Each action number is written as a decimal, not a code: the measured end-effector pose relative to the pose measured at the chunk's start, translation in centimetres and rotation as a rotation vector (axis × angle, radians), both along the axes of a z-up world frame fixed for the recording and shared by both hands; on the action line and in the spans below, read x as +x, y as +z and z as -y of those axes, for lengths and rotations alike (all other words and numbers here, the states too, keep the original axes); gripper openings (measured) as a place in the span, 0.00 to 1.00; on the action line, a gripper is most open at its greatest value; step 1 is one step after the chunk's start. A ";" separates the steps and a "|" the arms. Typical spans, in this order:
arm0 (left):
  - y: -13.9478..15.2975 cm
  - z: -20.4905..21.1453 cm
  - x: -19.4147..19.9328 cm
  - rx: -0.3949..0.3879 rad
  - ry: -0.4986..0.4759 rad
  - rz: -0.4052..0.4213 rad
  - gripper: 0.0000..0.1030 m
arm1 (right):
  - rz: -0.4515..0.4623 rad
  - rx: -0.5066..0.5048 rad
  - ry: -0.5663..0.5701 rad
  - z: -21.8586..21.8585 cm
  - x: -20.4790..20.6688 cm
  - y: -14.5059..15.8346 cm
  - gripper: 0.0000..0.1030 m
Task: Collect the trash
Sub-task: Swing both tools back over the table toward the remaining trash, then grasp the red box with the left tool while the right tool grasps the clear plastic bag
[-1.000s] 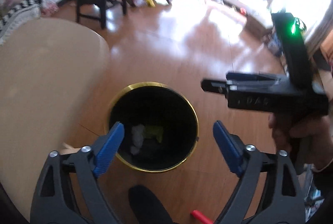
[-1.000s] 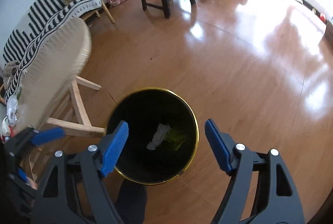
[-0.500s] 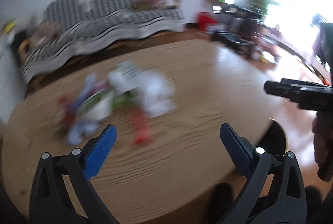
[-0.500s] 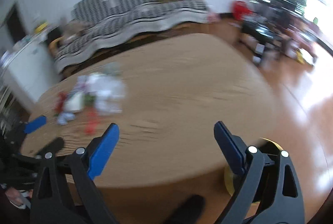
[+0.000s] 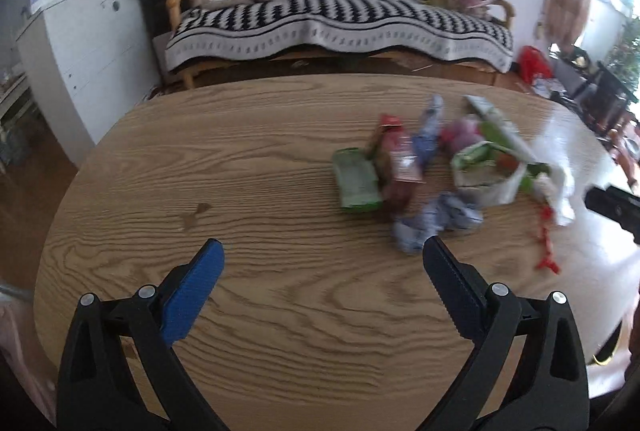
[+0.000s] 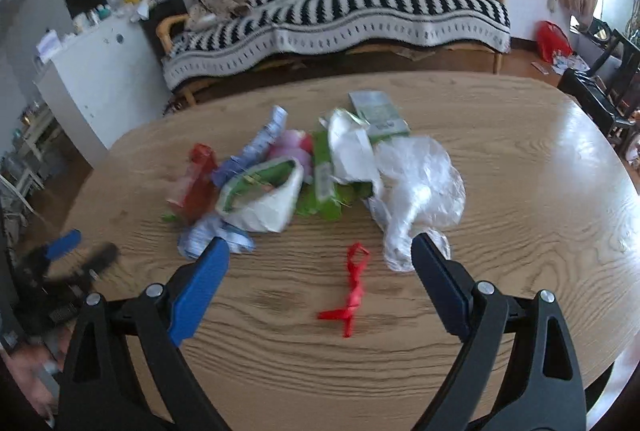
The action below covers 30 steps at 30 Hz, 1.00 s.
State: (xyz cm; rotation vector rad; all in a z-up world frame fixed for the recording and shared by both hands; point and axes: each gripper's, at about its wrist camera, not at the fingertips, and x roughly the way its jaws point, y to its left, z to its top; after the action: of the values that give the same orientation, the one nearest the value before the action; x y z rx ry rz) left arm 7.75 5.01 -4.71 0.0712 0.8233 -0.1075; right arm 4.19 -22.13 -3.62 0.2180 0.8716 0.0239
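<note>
A heap of trash lies on the oval wooden table [image 5: 260,311]: a green packet [image 5: 356,183], a red wrapper [image 5: 400,167], crumpled blue paper [image 5: 432,223], a white plastic bag [image 6: 420,187], a white-green pouch [image 6: 264,199] and a red ribbon [image 6: 354,291]. My left gripper [image 5: 322,267] is open and empty above the bare table, left of the heap. My right gripper [image 6: 320,263] is open and empty, just short of the ribbon and the bag. The left gripper also shows at the left edge of the right wrist view [image 6: 60,263].
A sofa with a black-and-white striped throw [image 5: 340,15] stands behind the table. A white cabinet [image 5: 88,51] is at the back left. Dark chairs [image 6: 600,87] and a red bag [image 6: 554,39] are at the right.
Both grippers have swung up from over the black gold-rimmed bin on the floor to face the table with the trash heap. Both stayed open and empty.
</note>
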 end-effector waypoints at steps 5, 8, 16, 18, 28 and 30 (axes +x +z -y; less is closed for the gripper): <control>-0.1 1.5 1.9 -0.030 -0.036 -0.009 0.94 | 0.002 -0.021 -0.010 2.2 0.5 -0.9 0.86; -0.6 3.9 3.4 -0.016 -0.068 -0.021 0.94 | -0.002 -0.045 -0.034 3.9 1.2 -1.6 0.86; -2.5 7.4 7.0 -0.004 -0.057 -0.069 0.91 | -0.045 -0.024 -0.093 8.5 4.2 -4.6 0.86; -3.0 7.7 7.9 0.010 -0.048 -0.077 0.85 | -0.060 0.014 -0.099 9.3 5.1 -5.4 0.85; -4.1 7.9 9.3 -0.031 -0.063 -0.142 0.27 | -0.119 0.140 -0.039 9.6 7.2 -7.3 0.29; -3.7 7.8 9.2 -0.049 -0.058 -0.148 0.22 | -0.105 0.133 -0.044 9.3 6.9 -6.9 0.24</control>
State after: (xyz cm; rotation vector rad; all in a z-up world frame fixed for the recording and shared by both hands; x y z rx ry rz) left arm 16.94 -2.74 -8.44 0.0415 0.9663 -0.1891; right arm 11.12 -31.45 -10.55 0.3651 0.9702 0.0293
